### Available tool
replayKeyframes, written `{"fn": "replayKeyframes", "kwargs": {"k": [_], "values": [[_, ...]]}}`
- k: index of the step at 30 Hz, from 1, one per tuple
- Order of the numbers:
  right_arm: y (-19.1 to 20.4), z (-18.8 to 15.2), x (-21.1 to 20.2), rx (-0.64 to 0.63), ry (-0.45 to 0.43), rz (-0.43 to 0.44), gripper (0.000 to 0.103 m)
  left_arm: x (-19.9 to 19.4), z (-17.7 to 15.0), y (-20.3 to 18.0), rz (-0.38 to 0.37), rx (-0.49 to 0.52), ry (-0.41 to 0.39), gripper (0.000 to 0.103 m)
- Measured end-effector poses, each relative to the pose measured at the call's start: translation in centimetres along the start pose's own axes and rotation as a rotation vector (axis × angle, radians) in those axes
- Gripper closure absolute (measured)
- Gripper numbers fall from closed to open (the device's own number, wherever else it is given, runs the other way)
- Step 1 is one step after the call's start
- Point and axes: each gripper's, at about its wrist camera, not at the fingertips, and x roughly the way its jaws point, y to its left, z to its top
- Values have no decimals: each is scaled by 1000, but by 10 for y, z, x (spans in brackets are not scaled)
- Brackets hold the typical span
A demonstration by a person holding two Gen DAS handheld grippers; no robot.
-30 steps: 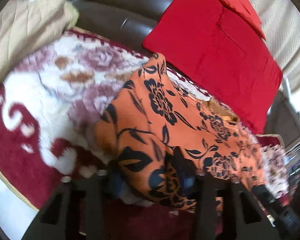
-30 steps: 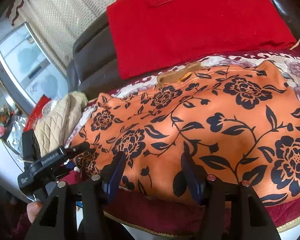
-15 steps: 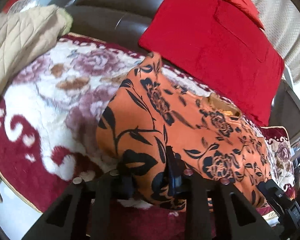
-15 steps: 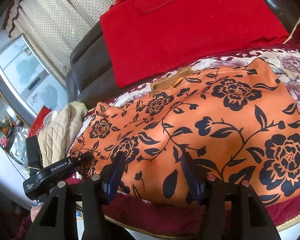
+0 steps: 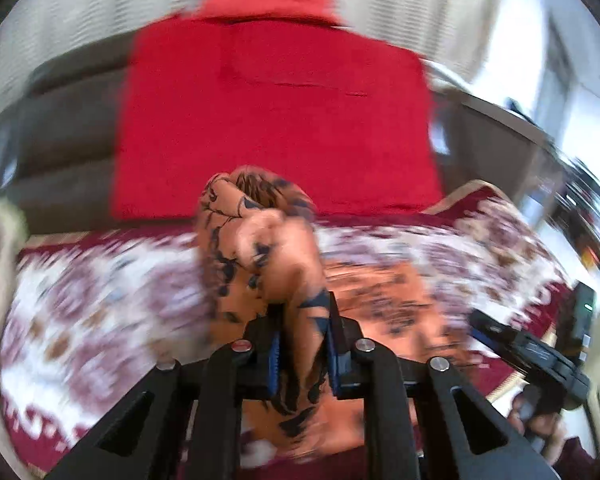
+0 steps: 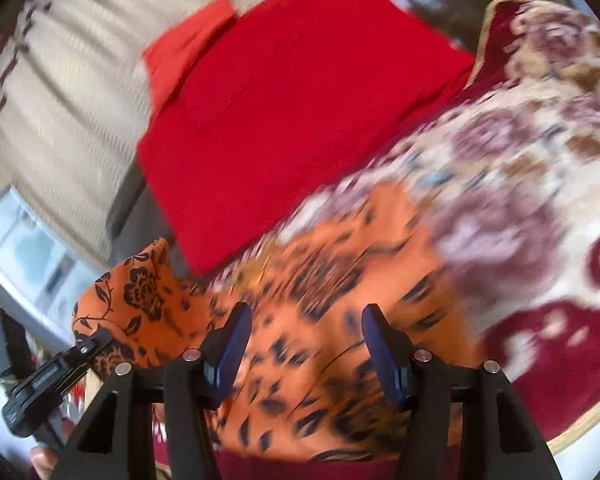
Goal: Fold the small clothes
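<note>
An orange garment with black flowers (image 6: 332, 280) lies on the floral blanket (image 6: 540, 168). My left gripper (image 5: 302, 320) is shut on a bunched edge of the garment (image 5: 268, 240) and holds it lifted above the blanket. The lifted part also shows at the left in the right wrist view (image 6: 140, 300), pinched by the left gripper (image 6: 96, 340). My right gripper (image 6: 306, 328) is open, its blue pads apart just over the garment's near part. It also shows at the right in the left wrist view (image 5: 476, 322). Both views are blurred.
A large red cushion (image 5: 276, 120) leans on the dark sofa back (image 5: 60, 160) behind the blanket. A pale curtain (image 6: 60, 100) hangs behind. The blanket's gold-trimmed edge (image 6: 580, 428) runs at the near side. A beige quilted item (image 5: 0, 260) lies at the left.
My left gripper has closed on the garment's edge and lifted it up. Both views have swung quickly; the right gripper stays open and has shifted over the garment.
</note>
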Motion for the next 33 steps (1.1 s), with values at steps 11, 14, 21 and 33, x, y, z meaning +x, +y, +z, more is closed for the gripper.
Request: {"fn": "replayKeyframes", "kwargs": {"k": [11,14,21,33], "values": [[-56,36,-50,105,-61,10,36,43,-32,-109,-169,286,129,38],[-57,31,-38,136,-5,90,31,28,-31,-80,-154,218,99,33],[-29,23,38,167,227,227,31,37,-50,9,14,48,164,29],[-2,35,145,67,435,136,36,62,-77,44,38,-29,215,29]]}}
